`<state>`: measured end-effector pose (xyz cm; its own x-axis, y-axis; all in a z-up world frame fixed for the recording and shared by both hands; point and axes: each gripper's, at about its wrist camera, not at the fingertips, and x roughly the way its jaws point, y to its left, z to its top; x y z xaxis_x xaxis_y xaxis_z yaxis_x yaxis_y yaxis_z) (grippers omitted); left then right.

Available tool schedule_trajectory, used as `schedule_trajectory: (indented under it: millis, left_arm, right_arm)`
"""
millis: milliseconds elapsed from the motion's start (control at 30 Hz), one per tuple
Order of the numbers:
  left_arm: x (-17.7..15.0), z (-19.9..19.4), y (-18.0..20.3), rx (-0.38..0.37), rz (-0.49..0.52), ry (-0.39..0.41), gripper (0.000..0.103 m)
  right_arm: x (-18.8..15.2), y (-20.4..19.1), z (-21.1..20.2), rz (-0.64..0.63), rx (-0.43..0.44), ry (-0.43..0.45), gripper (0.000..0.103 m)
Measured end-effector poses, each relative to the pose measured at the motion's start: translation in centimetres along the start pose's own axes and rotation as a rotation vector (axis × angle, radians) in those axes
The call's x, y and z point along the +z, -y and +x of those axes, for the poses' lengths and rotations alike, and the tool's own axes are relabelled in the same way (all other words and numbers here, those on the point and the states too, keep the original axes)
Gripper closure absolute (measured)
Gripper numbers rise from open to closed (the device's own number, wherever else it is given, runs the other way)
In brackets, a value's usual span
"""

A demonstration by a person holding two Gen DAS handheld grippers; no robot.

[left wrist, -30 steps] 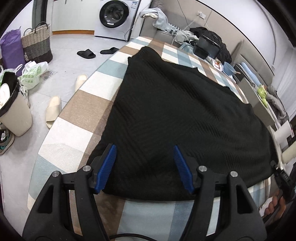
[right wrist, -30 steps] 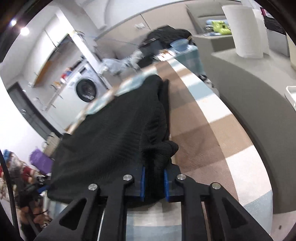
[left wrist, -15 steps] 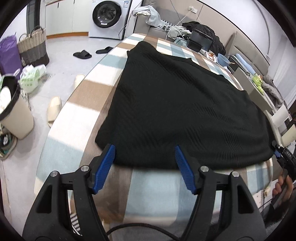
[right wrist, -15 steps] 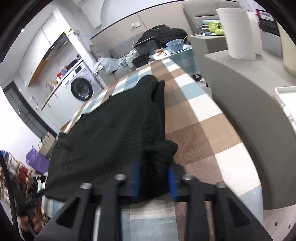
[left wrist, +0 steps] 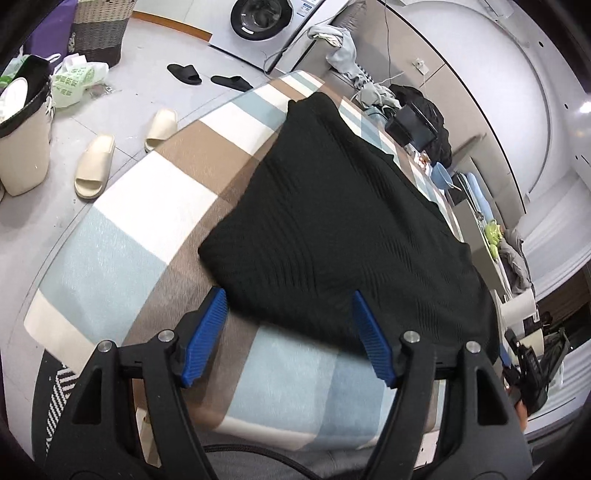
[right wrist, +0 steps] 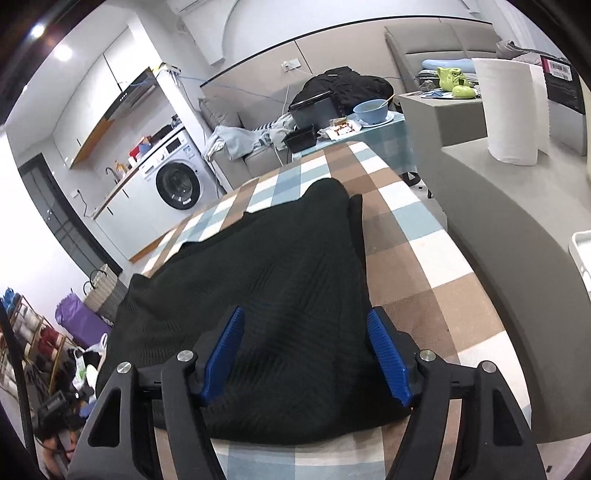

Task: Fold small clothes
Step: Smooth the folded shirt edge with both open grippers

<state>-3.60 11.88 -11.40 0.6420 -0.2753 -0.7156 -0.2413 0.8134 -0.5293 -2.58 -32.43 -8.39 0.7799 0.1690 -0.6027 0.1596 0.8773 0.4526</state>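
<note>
Where the near edge of the checked worktop point(left wrist: 122, 266) meets the lens: left gripper point(left wrist: 286, 336) with blue pads spread wide, nothing between them, hovering just over the near hem of the black knit garment point(left wrist: 332, 229). Likewise in the right wrist view: right gripper point(right wrist: 306, 354) with jaws parted, having just been opening, poised above the near right corner of the same black knit garment point(right wrist: 266, 280), pads clear of the cloth. Lying flat across the middle of the worktop point(right wrist: 417, 258), that garment, dark ribbed weave, one narrow fold along its right edge and a peaked far corner. Further along the cloth-covered surface, a black container point(right wrist: 301, 138) and a blue bowl point(right wrist: 371, 110) on a plate. Off to the right, a white paper roll point(right wrist: 509, 110) upright on a grey ledge. On the floor to the left, cream slippers point(left wrist: 94, 168), black slippers point(left wrist: 184, 73), a bin point(left wrist: 22, 133) and a woven basket point(left wrist: 101, 31). At the far wall, a washing machine point(right wrist: 177, 184) beneath a counter, and a sofa heaped with clothes point(right wrist: 236, 138).
</note>
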Motion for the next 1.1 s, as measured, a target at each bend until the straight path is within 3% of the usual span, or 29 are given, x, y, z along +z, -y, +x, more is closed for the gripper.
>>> schedule_trajectory:
  millis: [267, 567, 667, 1000, 1100]
  left_arm:
    - [0.5, 0.7, -0.1, -0.022, -0.001, 0.028, 0.032]
    - [0.5, 1.3, 1.2, 0.014, 0.131, 0.007, 0.030]
    - [0.5, 1.3, 1.1, 0.008, 0.139, 0.013, 0.030]
    - [-0.2, 0.9, 0.8, 0.005, 0.134, 0.057, 0.030]
    - [-0.3, 0.7, 0.5, -0.001, 0.122, 0.068, 0.030]
  right_arm:
    - [-2.3, 1.5, -2.0, 0.061, -0.011, -0.022, 0.029]
    - [-4.4, 3.6, -1.5, 0.128, 0.034, -0.070, 0.029]
    - [-4.5, 3.1, -1.5, 0.093, 0.040, -0.065, 0.029]
    - [-4.7, 3.5, -1.9, 0.191, 0.052, -0.072, 0.029]
    - [-4.8, 2.9, -2.9, 0.140, 0.058, -0.042, 0.029]
